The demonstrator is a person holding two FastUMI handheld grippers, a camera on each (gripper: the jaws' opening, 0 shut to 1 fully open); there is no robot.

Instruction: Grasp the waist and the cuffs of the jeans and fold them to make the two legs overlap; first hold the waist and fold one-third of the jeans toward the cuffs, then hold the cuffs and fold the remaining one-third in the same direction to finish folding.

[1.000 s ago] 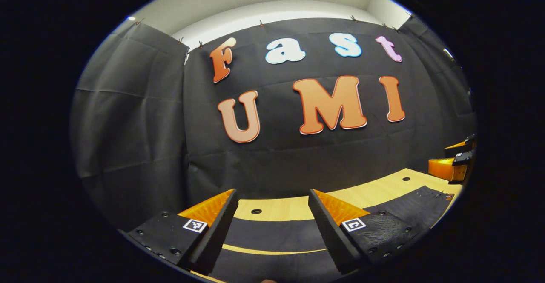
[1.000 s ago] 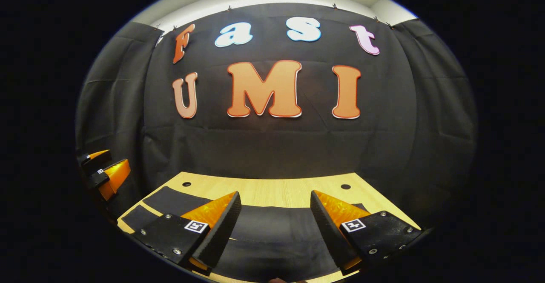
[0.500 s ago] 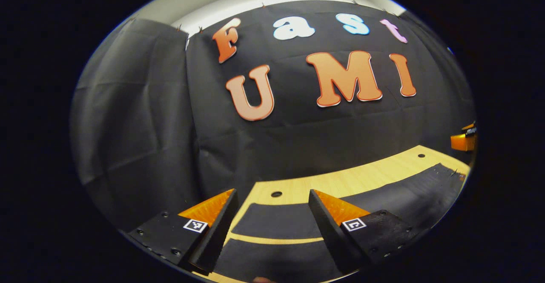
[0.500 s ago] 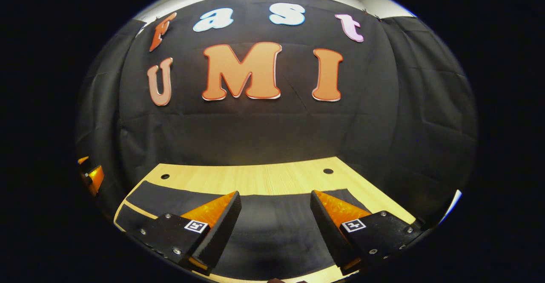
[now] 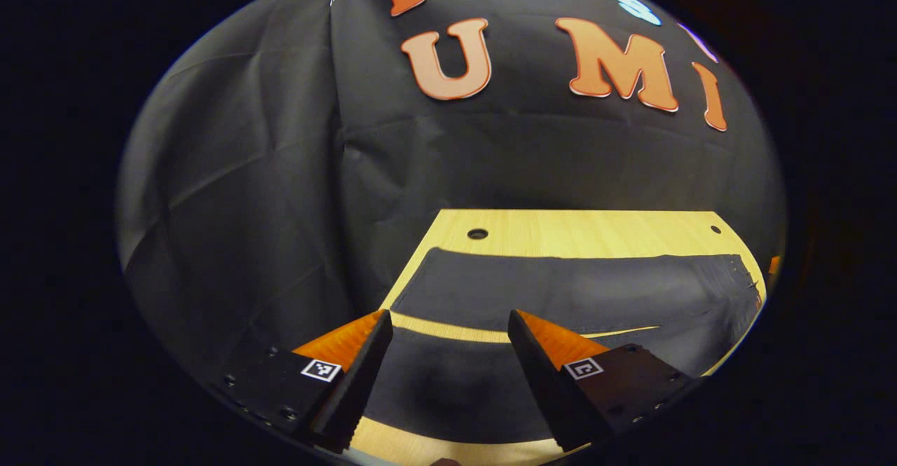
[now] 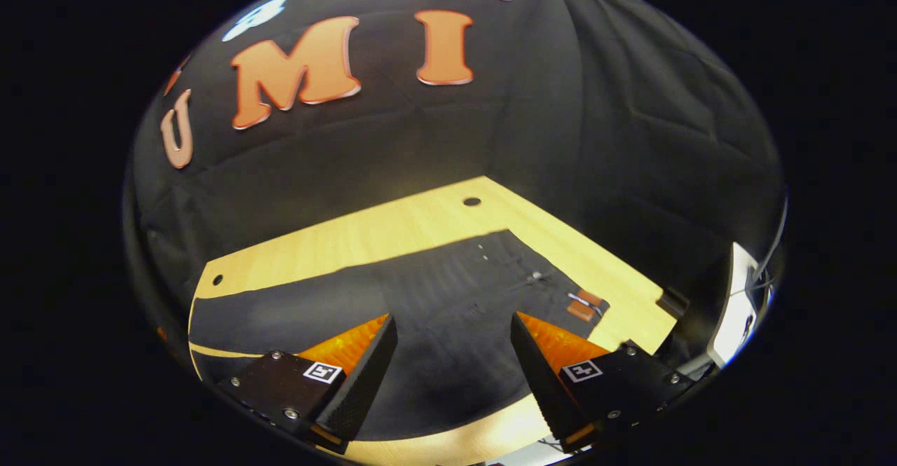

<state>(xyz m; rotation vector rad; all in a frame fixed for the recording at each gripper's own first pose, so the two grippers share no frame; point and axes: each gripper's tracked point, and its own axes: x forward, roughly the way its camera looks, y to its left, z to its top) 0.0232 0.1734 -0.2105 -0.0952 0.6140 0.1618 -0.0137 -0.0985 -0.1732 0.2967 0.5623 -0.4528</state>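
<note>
Dark jeans (image 5: 560,294) lie flat on a light wooden table (image 5: 581,231), the two legs apart with a strip of wood between them. In the left gripper view the cuffs end sits at the left and my left gripper (image 5: 448,368) hovers open above the near leg. In the right gripper view the waist (image 6: 553,277), with a brown patch (image 6: 585,305) at its edge, lies to the right. My right gripper (image 6: 452,368) hangs open over the jeans (image 6: 392,305) near the seat, holding nothing.
The table (image 6: 392,231) has small round holes (image 5: 477,233) near its far corners. Black cloth walls close in behind and to both sides. A bright opening (image 6: 736,305) shows past the table's right end in the right gripper view.
Both grippers have tilted downward and moved in over the jeans, the left swinging toward the cuffs end and the right toward the waist. Both stay open.
</note>
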